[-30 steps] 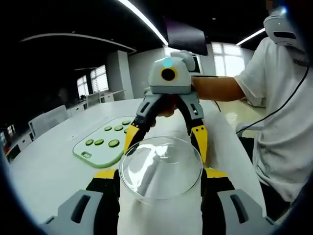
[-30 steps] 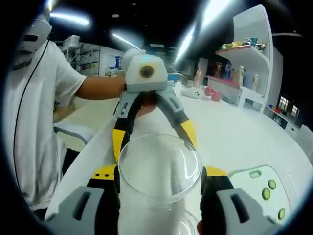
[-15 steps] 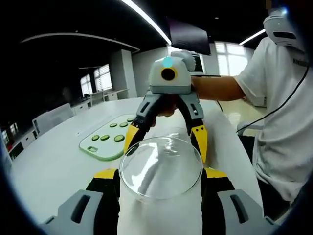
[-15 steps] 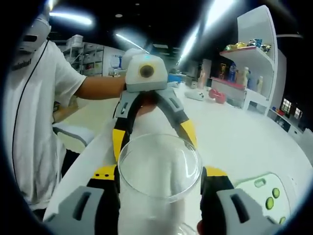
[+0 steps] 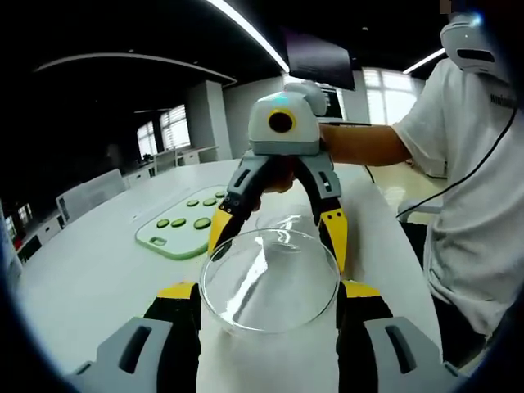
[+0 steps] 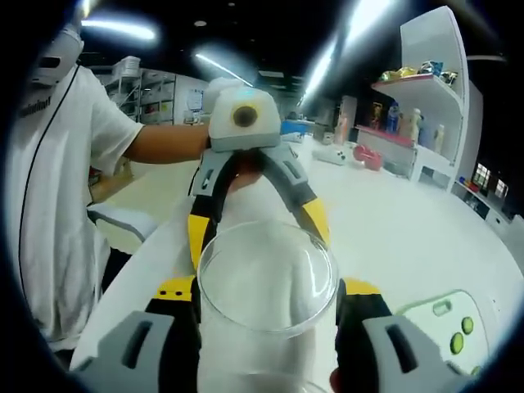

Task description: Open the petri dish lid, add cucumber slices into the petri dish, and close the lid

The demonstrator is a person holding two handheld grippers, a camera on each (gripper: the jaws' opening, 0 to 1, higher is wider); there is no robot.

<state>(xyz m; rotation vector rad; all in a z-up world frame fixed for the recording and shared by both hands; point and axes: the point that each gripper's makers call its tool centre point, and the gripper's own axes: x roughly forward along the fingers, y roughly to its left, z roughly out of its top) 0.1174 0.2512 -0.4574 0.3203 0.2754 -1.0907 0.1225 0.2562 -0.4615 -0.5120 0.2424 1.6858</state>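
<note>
1. The petri dish (image 5: 270,282) is up off the surface (image 5: 98,278), between the two grippers, which face each other. It is a clear glass round with nothing in it.
2. The left gripper (image 5: 268,291) has its fingers pinching the dish by opposite sides of the rim. In the right gripper view, the right gripper (image 6: 268,291) pinches the same glass (image 6: 266,282) in the same way. The left gripper (image 6: 256,225) reaches in from the far side.
3. What has changed: in the left gripper view a second glass rim (image 5: 288,219) now stands clear beyond the near round, between the yellow fingers of the right gripper (image 5: 277,233). A second ago we could not make it out. We judge that lid and base are coming apart, so the opening step is under way. We cannot tell which gripper has the lid.
4. The cutting board (image 5: 168,241) sits a little differently in the picture, but we put that down to the camera moving. The grips look as they did.
5. Count: two glass parts and two grippers. There is one green board, well apart from the dish.
6. On the board we make out six cucumber slices (image 5: 202,222), and more may hide behind the right gripper. The right gripper view catches three slices (image 6: 467,325) at the board's (image 6: 426,315) edge.
7. No slice is in the dish yet.
</note>
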